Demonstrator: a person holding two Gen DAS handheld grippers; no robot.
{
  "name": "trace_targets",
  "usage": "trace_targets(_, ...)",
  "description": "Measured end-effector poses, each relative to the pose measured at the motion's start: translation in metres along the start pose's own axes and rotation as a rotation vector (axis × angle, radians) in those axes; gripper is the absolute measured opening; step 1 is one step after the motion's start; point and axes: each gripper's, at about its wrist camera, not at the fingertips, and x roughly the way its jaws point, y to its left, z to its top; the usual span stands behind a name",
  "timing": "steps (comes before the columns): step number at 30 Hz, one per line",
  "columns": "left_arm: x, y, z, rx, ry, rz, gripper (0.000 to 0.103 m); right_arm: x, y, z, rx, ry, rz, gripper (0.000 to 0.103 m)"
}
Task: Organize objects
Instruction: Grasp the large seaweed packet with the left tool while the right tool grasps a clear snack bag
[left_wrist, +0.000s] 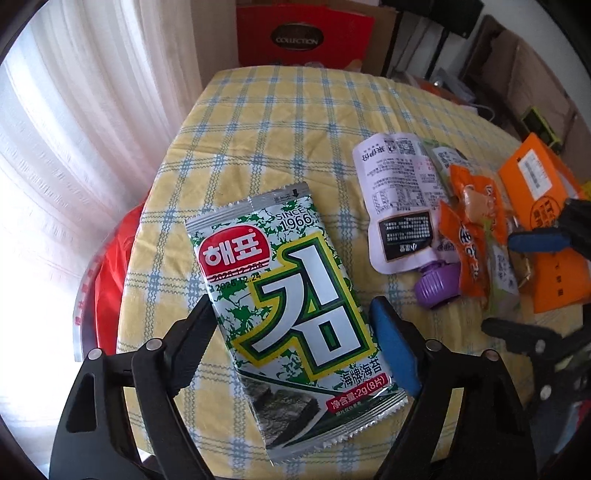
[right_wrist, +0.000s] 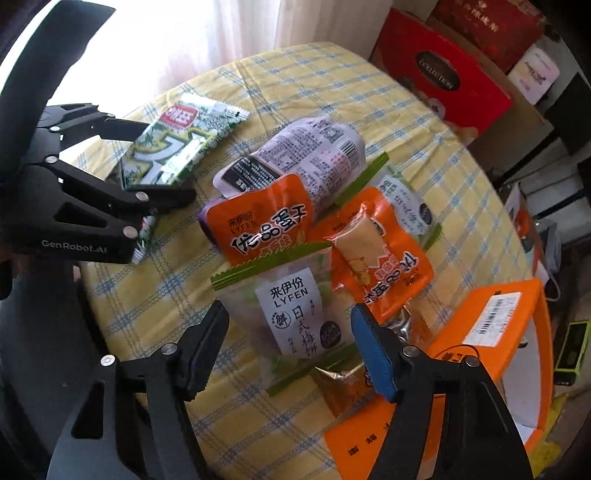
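Observation:
A green-and-silver seaweed packet lies on the yellow checked tablecloth. My left gripper straddles it, black finger on its left edge and blue pad on its right, pressing both sides. The right wrist view shows the seaweed packet slightly raised between the left gripper's fingers. My right gripper hangs open over a pile of snacks, either side of a clear plum-cake packet with green edges. Two orange snack packets and a white pouch with a purple cap lie in the pile.
An open orange box sits at the table's right, partly under the pile. A red gift box and cardboard boxes stand behind the table. White curtains hang at the left, with a red bag below the table edge.

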Motion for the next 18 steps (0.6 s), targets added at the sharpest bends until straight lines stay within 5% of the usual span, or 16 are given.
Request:
trace_targets(8,-0.007,0.017,0.003,-0.036,-0.005,-0.063,0.073,0.017,-0.002,0.005,0.002,0.028,0.049,0.069)
trace_targets(13,-0.011,0.022,0.003,-0.058,-0.011,-0.089,0.071,0.008,-0.01,0.005,0.058,-0.026,0.081,0.044)
trace_targets(18,-0.019,0.025,0.008,-0.076,-0.041,-0.121,0.069,-0.001,-0.013,0.002,0.11,-0.073,0.088,0.035)
